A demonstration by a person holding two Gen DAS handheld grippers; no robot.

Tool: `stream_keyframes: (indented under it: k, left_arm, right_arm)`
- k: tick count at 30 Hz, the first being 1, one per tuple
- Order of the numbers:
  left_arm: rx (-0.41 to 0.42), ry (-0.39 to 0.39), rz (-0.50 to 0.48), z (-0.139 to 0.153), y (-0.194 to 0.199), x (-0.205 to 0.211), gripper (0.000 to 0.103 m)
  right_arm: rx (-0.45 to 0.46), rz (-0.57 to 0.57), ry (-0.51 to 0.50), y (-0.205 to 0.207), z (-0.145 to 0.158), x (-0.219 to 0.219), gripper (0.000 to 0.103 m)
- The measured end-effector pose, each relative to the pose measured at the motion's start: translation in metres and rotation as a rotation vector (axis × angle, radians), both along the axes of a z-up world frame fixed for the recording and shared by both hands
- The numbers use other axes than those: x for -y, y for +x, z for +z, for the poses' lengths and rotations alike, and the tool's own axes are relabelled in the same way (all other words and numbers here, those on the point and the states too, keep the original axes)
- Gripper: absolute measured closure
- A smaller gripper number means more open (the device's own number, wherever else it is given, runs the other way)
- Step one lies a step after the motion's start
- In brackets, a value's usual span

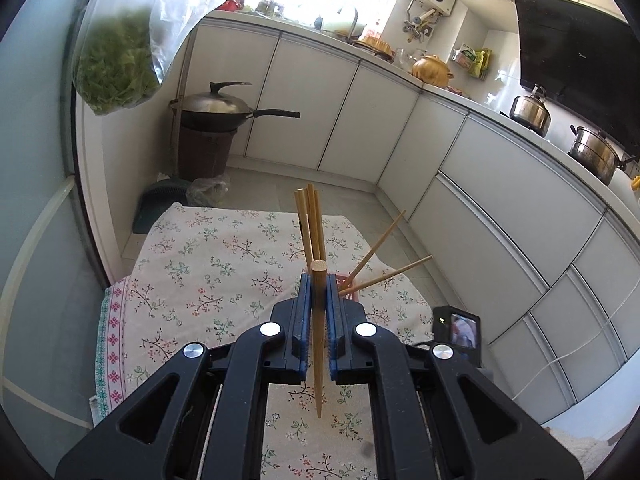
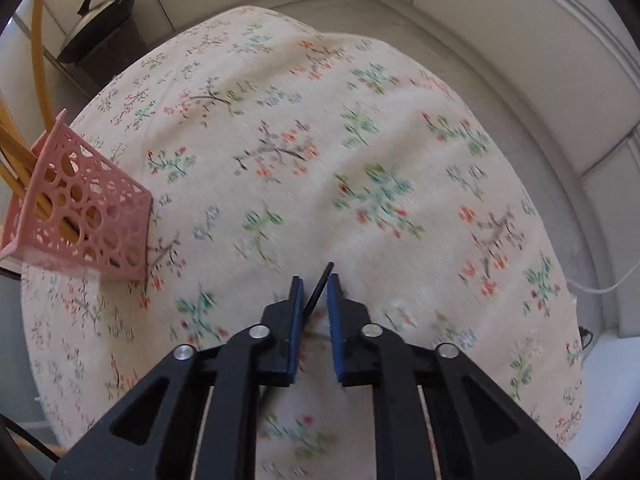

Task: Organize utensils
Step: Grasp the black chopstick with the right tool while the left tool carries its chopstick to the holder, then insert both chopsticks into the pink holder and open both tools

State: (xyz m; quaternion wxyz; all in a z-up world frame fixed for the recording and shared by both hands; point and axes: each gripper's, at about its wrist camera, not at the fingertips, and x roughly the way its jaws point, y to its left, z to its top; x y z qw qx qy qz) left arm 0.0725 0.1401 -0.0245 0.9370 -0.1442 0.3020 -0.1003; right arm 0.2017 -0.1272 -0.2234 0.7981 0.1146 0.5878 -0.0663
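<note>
1 wooden chopstick [image 1: 319, 344] is being clamped in the closed left gripper [image 1: 319, 280]; a thin black stick [image 2: 318, 290] is being pinched by the right gripper [image 2: 315, 280], best carried upright into the pink holder [image 2: 80, 216].

Both grippers [image 1: 319, 280] [image 2: 314, 286] blk plastic, blue-lined jaws, silver screws

Matt pale wood on that chopstick [image 1: 319, 340], end grain showing at its cut top. The left hand-held gripper [image 1: 319, 292] is matt black plastic with blue ribbed pads and shiny metal rivets. Soft printed floral cloth [image 2: 320, 152] covers the surface. The pink holder [image 2: 86, 216] looks like perforated plastic, slightly glossy. A thin black stick [image 2: 318, 288] reads smooth, dark.
</note>
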Motion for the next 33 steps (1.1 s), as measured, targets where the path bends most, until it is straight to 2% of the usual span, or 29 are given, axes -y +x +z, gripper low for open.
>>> stream_keyframes:
  k: [3, 7, 13, 17, 25, 33]
  left_arm:
    - [-0.001, -0.002, -0.011, 0.001, 0.0, 0.005, 0.097]
    - [-0.003, -0.002, -0.016, 0.001, -0.001, 0.01, 0.097]
    - [-0.008, 0.007, -0.022, -0.001, -0.001, 0.017, 0.097]
    - [-0.006, 0.015, -0.025, -0.001, -0.003, 0.021, 0.097]
    - [0.005, 0.034, -0.009, 0.002, -0.005, 0.025, 0.097]
    - [0.036, 0.04, -0.01, 0.014, -0.009, 0.029, 0.097]
  right_arm:
    - [0.018, -0.054, 0.068, -0.022, 0.004, 0.023, 0.099]
    - [0.144, -0.069, 0.154, -0.059, 0.035, 0.04, 0.099]
    - [0.403, 0.047, 0.143, -0.111, 0.117, 0.031, 0.099]
    - [0.49, 0.101, 0.145, -0.129, 0.152, 0.016, 0.099]
    - [0.543, 0.148, 0.142, -0.152, 0.193, 0.006, 0.099]
    - [0.569, 0.152, 0.183, -0.169, 0.23, 0.007, 0.099]
